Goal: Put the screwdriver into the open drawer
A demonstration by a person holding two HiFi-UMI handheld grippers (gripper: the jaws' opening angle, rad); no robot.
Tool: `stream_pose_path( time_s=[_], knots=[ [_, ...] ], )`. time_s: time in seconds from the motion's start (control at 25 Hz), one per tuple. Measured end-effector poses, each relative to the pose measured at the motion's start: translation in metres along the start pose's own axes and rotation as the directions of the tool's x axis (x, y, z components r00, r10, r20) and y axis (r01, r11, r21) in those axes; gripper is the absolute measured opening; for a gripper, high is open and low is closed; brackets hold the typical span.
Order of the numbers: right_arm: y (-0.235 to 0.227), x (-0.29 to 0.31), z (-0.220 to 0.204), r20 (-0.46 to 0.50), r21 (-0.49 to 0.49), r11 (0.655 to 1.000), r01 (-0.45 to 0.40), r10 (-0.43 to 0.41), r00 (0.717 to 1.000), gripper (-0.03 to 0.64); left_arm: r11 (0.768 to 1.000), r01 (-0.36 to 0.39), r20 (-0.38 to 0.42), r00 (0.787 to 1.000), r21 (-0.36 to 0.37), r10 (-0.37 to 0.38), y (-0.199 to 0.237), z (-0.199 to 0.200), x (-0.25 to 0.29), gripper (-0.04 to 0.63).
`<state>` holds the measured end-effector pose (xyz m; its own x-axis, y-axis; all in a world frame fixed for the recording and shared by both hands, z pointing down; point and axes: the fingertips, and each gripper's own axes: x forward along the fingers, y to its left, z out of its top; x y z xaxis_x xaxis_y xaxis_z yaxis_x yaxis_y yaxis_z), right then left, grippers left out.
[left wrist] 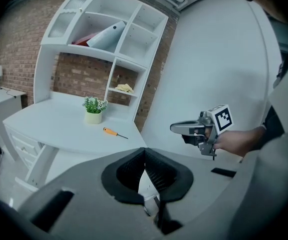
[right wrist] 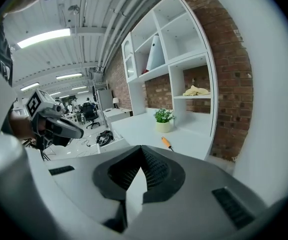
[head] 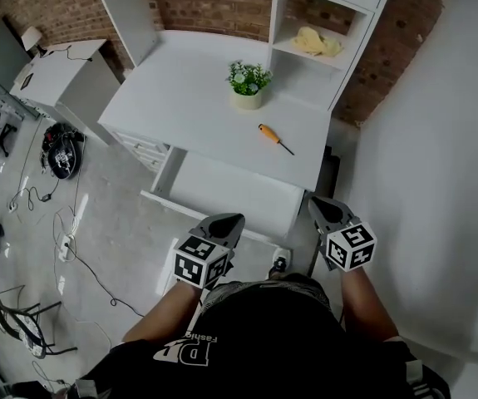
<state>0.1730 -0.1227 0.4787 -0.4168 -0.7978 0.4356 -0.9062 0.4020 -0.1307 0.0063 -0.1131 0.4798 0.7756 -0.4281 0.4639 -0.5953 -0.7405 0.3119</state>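
An orange-handled screwdriver (head: pixel 275 138) lies near the white desk's (head: pixel 180 98) front edge, just before a potted plant (head: pixel 248 84). Behind is a brick wall (head: pixel 214 7). The left gripper (head: pixel 235 219) and right gripper (head: pixel 314 201) are both pressed together, empty.

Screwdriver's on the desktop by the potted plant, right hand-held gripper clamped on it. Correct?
No. The right hand-held gripper is held near the person's body, short of the desk, jaws together on nothing and well apart from the screwdriver; the head view shows this. The screwdriver does lie on the desktop by the potted plant.
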Motion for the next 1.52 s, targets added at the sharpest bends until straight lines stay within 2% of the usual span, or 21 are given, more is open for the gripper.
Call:
stream_pose_path(
  time_s=[0.12,0.28,0.48,0.64,0.88,1.16,1.52],
  knots=[
    [-0.024,0.015,-0.004,-0.014,0.021,1.000,-0.016,0.016,1.000,0.005,0.999,0.002,-0.003,1.000,0.033,-0.002,-0.011,0.016,0.021,0.015],
    [-0.050,0.032,-0.006,-0.010,0.055,0.998,-0.043,0.043,0.999,0.005,1.000,-0.003,-0.019,1.000,0.027,0.004,-0.018,0.030,0.046,0.015],
    [-0.081,0.051,-0.002,0.000,0.073,0.996,-0.059,0.059,0.998,0.005,0.999,-0.046,-0.043,0.998,0.015,0.047,-0.006,0.038,0.068,0.015],
    [-0.089,0.061,-0.001,-0.013,0.044,0.997,-0.067,0.068,0.998,0.005,0.996,-0.090,-0.058,0.994,0.001,0.090,0.016,0.037,0.081,0.015],
    [-0.093,0.086,0.003,-0.042,0.008,0.999,-0.038,0.039,0.998,0.005,0.999,-0.049,-0.107,0.993,0.012,0.050,0.039,0.028,0.099,0.015],
    [-0.101,0.138,-0.001,-0.153,-0.098,0.995,0.004,-0.019,0.988,0.005,1.000,0.014,-0.133,0.991,-0.002,-0.014,0.066,0.023,0.104,0.015],
    [-0.111,0.228,-0.027,-0.342,-0.246,0.968,-0.047,-0.041,0.939,0.008,0.998,-0.025,-0.162,0.987,-0.052,0.016,0.110,0.003,0.089,0.015]
  ],
)
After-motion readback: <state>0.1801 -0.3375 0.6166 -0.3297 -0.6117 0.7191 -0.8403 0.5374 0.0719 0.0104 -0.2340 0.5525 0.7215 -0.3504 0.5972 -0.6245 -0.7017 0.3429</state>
